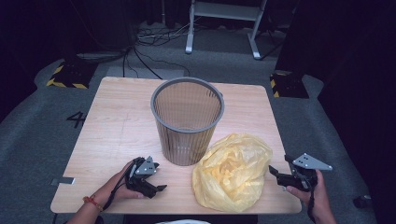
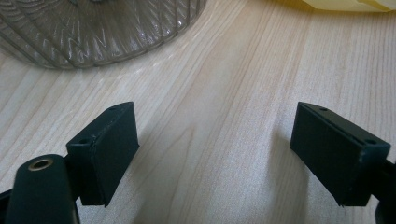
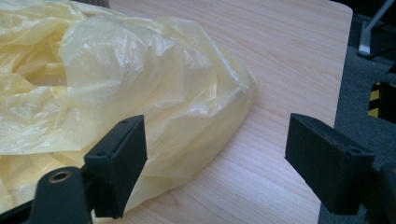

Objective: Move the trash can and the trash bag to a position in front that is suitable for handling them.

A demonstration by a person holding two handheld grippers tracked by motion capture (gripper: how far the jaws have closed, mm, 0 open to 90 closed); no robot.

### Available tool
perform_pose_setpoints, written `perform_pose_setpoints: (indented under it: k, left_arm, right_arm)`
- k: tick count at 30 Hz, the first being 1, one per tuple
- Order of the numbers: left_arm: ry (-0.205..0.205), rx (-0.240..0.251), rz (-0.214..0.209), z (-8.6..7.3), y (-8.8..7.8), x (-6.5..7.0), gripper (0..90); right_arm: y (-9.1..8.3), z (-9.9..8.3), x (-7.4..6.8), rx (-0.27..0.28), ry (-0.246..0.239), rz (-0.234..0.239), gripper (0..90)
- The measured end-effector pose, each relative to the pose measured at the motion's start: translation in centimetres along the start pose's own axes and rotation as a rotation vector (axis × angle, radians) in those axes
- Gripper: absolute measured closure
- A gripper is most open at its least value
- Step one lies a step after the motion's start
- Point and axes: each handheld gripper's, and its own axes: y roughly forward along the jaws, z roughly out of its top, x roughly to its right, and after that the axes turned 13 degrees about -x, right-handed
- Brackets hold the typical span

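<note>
A grey mesh wastebasket (image 1: 187,120) stands upright in the middle of the wooden table (image 1: 116,126). Its curved mesh wall (image 2: 98,28) fills the top left of the left gripper view. A crumpled yellow plastic bag (image 1: 232,171) lies on the table to the basket's right, near the front edge, and looms large as the bag (image 3: 116,84) in the right gripper view. My left gripper (image 1: 156,186) rests low at the front left, open, with bare wood between its jaws (image 2: 215,154). My right gripper (image 1: 275,173) sits just right of the bag, open and empty (image 3: 215,154).
The table's right edge (image 3: 343,70) drops to grey carpet (image 1: 42,121). Cables (image 1: 149,35) and a metal stand's legs (image 1: 224,28) lie on the floor behind the table. Black-and-yellow floor markers (image 1: 67,77) sit at both back corners.
</note>
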Motion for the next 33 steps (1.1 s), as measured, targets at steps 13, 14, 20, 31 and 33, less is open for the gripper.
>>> perform_pose_setpoints:
  k: [13, 14, 20, 31, 33]
  left_arm:
    - [-0.001, 0.001, 0.0, 0.0, 0.0, 0.0, 15.0]
    - [-0.002, 0.001, 0.0, 0.0, 0.0, 0.0, 15.0]
    - [-0.002, 0.001, 0.0, 0.0, 0.0, 0.0, 15.0]
    - [-0.003, 0.001, 0.0, 0.0, 0.0, 0.0, 15.0]
    - [-0.001, 0.001, 0.0, 0.0, 0.0, 0.0, 15.0]
  right_arm:
    - [-0.2, 1.6, -1.9, 0.036, -0.036, 0.064, 20.1]
    - [-0.2, 1.7, -2.2, 0.038, -0.044, 0.068, 20.1]
    - [-0.1, 2.4, -3.4, 0.038, -0.08, 0.084, 20.5]
    - [1.3, 3.6, -7.3, 0.009, -0.215, 0.173, 25.9]
    - [1.7, 3.7, -7.9, -0.006, -0.248, 0.174, 26.1]
